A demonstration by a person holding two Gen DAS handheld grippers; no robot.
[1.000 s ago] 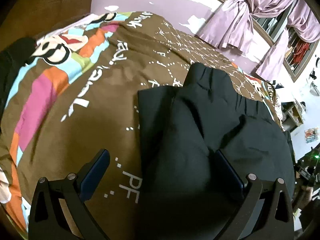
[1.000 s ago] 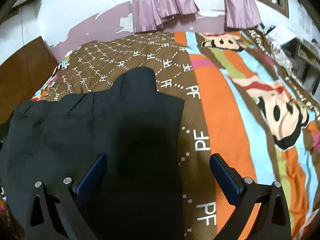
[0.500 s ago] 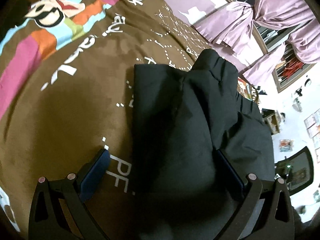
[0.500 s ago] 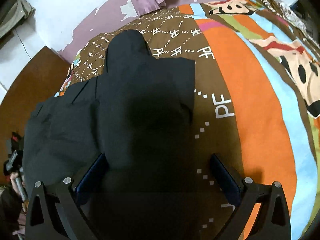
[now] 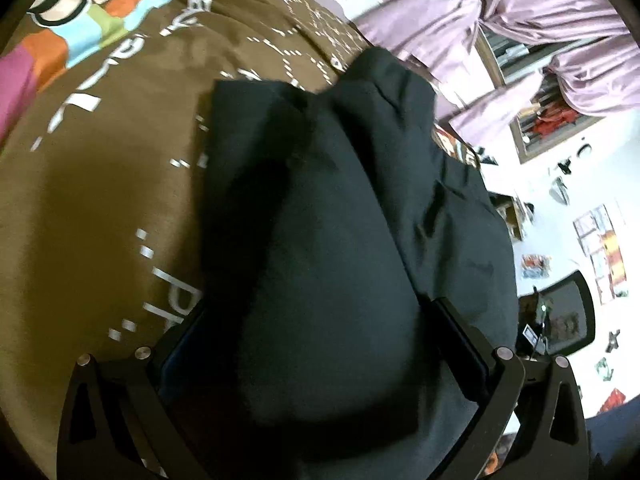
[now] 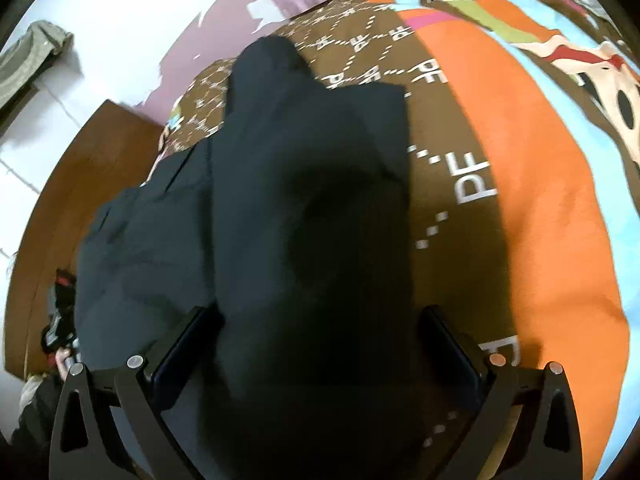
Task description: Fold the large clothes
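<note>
A large black garment (image 5: 332, 216) lies partly folded on the bed, and it also fills the middle of the right wrist view (image 6: 304, 216). My left gripper (image 5: 320, 332) is open, its jaws wide apart over the near end of the garment, with cloth bulging between them. My right gripper (image 6: 316, 336) is open too, low over the same garment's near end. Neither pair of fingers is closed on the cloth. The garment's near edge is hidden under the grippers.
The bed cover (image 5: 100, 184) is brown with white letters and bright cartoon patches (image 6: 560, 160). Purple curtains (image 5: 520, 20) hang at a window beyond the bed. A wooden headboard (image 6: 60, 208) stands at the left of the right wrist view.
Both grippers have moved down and forward, closer to the black garment, which now fills more of each view. Both stay open.
</note>
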